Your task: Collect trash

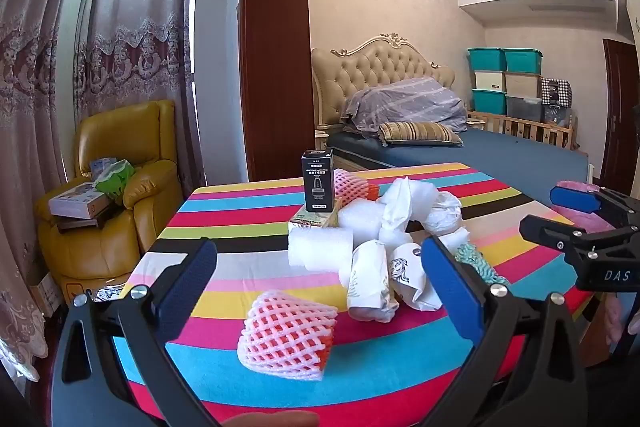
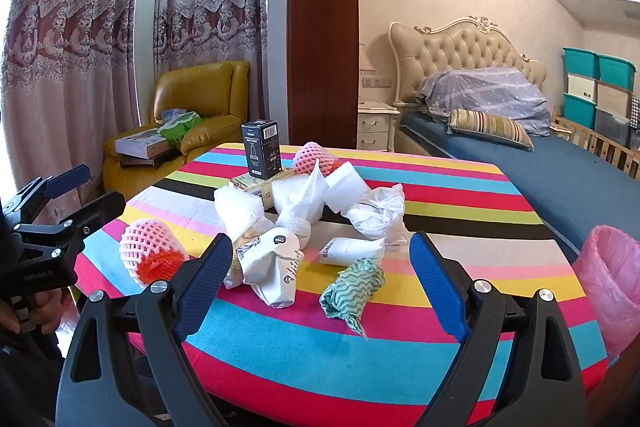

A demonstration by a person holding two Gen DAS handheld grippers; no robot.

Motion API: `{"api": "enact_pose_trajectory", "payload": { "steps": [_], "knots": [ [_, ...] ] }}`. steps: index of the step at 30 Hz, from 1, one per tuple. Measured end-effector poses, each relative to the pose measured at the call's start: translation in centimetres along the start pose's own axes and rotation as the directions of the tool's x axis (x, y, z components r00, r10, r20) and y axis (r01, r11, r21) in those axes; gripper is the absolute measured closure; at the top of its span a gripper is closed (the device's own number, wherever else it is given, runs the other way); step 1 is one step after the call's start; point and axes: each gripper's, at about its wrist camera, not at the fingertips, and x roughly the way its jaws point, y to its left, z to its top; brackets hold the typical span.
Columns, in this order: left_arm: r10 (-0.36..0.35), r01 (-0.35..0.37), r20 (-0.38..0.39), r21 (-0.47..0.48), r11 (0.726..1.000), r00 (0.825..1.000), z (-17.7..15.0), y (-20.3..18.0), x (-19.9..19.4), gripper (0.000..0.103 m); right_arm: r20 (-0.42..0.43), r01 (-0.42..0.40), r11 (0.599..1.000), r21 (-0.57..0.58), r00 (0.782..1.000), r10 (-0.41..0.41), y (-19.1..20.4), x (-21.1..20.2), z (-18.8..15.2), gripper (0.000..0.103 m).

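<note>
While both tools hover above it, the round surface under a bright rainbow-striped cloth carries a heap of trash near its middle. Just off its right edge stands a bin lined with a pink plastic bag, its mouth open.

Largest in the heap are the crumpled white foam and paper wrappers, piled together and touching. Behind them a black upright cardboard box stands on a flat pale carton. A pink foam fruit net lies alone at the near left, apart from the heap; a second pink net sits at the far side beside the black box. Two white printed paper cups lie on their sides at the front of the heap, touching each other. A teal-and-white wavy-patterned cloth wad lies just to their right.

The left hand-held gripper has its blue-padded fingers spread wide, empty, framing the near pink net and the cups. The right hand-held gripper is likewise spread wide and empty, with the teal wad and the cups between its fingers.
</note>
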Motion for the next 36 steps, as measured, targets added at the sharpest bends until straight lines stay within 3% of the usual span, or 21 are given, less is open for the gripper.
{"api": "enact_pose_trajectory", "payload": {
  "steps": [36],
  "knots": [
    [-0.013,0.014,-0.013,0.007,1.000,1.000,-0.46,-0.53,0.70,0.004,0.001,0.003,1.000,-0.015,1.000,-0.003,0.54,0.18,0.00,0.018]
  ]
}}
